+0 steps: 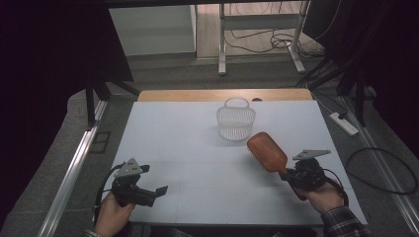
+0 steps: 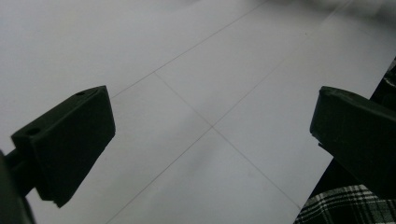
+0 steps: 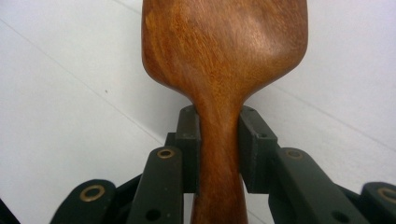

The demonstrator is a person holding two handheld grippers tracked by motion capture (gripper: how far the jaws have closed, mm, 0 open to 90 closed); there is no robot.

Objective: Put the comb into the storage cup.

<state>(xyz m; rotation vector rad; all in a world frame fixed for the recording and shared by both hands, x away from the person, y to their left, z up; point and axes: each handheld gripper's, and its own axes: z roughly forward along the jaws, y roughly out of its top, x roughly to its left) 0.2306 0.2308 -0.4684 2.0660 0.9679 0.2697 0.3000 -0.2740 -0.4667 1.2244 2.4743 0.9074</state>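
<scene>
Holding the wooden hairbrush (image 1: pixel 267 152) by its handle is where I stand now: my right gripper (image 1: pixel 288 174) has its two jaws pinched on the narrow neck of the handle, and in the right gripper view the paddle (image 3: pixel 224 44) rises straight out from between them, its smooth wooden back toward the camera. In the high view the brush head looks lifted off the white table (image 1: pixel 188 148), tilted up and away from me, with the bristles on its left edge. I judge the pick-up done and the carry under way. The white mesh basket (image 1: pixel 235 120) stands upright just beyond the brush head, near but apart from it, and looks empty as far as I can see, so what seems left is bringing the brush over its rim and letting go. My left gripper (image 1: pixel 159 190) sits at the near left of the table, well apart from both, its jaws spread wide over bare tabletop with nothing between them.
</scene>
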